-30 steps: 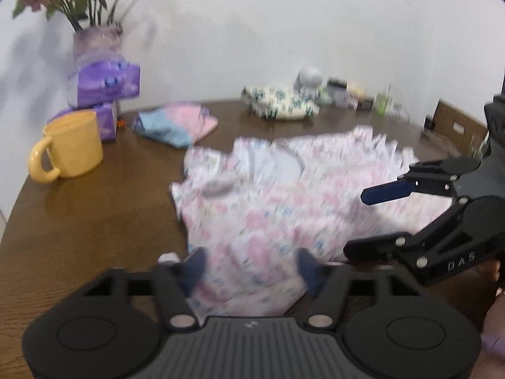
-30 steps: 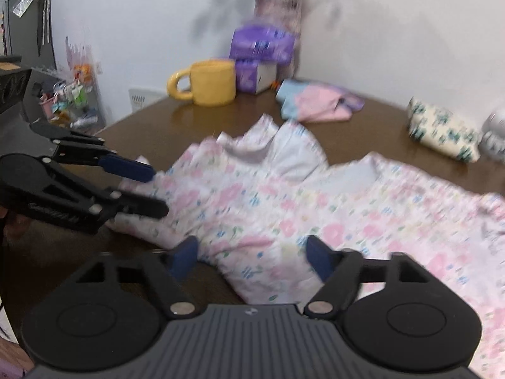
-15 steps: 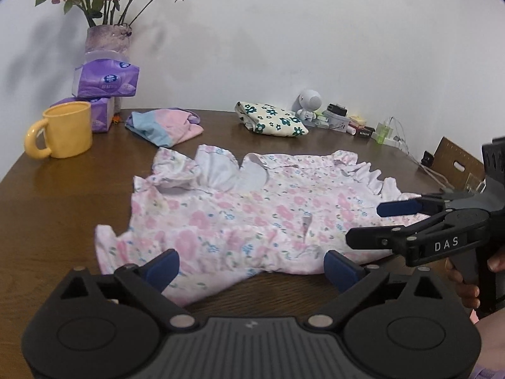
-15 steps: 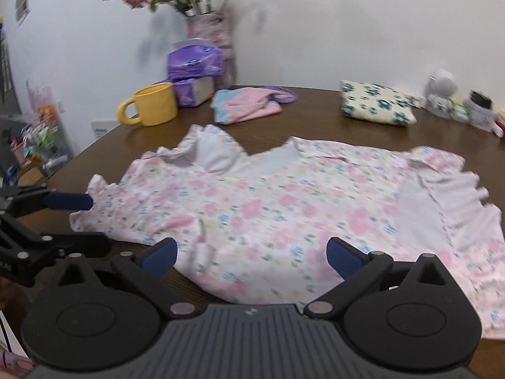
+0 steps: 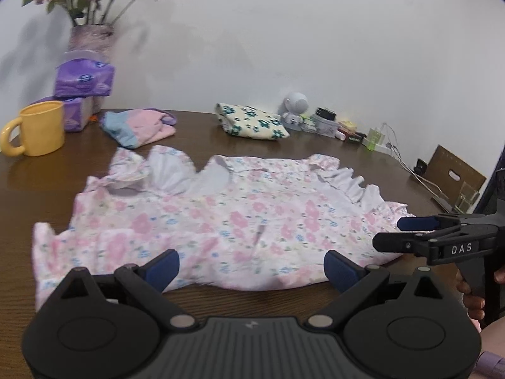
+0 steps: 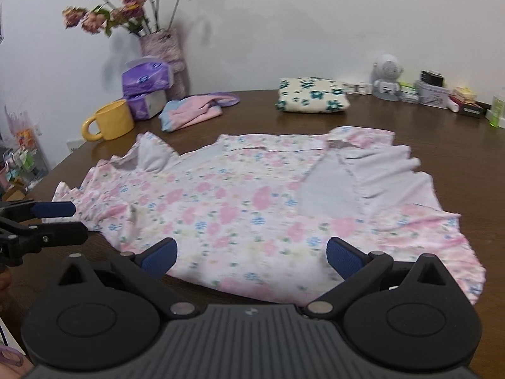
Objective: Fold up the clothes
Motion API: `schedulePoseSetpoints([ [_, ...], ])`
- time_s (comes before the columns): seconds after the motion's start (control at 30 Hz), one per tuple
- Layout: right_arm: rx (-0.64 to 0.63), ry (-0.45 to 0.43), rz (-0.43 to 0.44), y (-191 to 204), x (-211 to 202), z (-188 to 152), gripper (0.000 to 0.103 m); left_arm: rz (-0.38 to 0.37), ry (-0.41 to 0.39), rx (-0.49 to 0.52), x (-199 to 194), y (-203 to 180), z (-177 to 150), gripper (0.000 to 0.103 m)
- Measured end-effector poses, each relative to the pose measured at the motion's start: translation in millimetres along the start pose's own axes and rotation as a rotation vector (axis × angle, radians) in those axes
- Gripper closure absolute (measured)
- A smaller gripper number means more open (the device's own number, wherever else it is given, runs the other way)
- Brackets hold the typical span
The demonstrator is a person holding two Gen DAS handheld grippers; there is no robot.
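Observation:
A pink floral dress with white ruffled sleeves (image 5: 221, 218) lies spread flat on the brown table (image 5: 47, 189); it also shows in the right wrist view (image 6: 252, 195). My left gripper (image 5: 251, 267) is open and empty, just in front of the dress's near hem. My right gripper (image 6: 251, 254) is open and empty at the near hem too. The right gripper shows at the right of the left wrist view (image 5: 391, 232), beside the dress's right edge. The left gripper shows at the left of the right wrist view (image 6: 72, 222), beside the dress's left edge.
At the back stand a yellow mug (image 5: 38, 132), purple tissue packs (image 5: 83, 79), a vase of flowers (image 5: 90, 36), a folded pink and blue garment (image 5: 139, 128), a folded cream floral garment (image 5: 252, 121), a white toy robot (image 5: 295, 107) and small bottles and boxes (image 5: 347, 129).
Both grippers have opened wide and pulled back from the dress. The dress has gone from bunched and held to lying spread flat on the table.

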State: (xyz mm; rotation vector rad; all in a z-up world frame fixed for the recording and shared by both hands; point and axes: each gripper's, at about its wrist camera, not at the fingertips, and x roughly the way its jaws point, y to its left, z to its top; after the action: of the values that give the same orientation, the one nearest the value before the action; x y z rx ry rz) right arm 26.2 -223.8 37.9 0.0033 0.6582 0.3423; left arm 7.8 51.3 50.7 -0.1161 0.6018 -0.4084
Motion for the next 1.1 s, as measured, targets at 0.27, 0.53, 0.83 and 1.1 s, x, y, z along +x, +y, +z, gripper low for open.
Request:
schedulePoseSetpoints([
  [0.27, 0.1, -0.029, -0.047, -53, -12, -6, 0.0, -0.013, 0.037, 0.066, 23, -33, 11, 0.005],
  [0.53, 0.031, -0.075, -0.046, -91, -21, 19, 0.0, -0.018, 0.061, 0.13, 39, -46, 37, 0.005],
  [0.83, -0.361, -0.02, 0.006, -124, 12, 104, 0.0, -0.02, 0.129, 0.352, 79, -46, 108, 0.005],
  [1.1, -0.578, 0.172, 0.098, -138, 89, 175, 0.001, -0.043, 0.244, 0.403, 164, -25, 162, 0.012],
])
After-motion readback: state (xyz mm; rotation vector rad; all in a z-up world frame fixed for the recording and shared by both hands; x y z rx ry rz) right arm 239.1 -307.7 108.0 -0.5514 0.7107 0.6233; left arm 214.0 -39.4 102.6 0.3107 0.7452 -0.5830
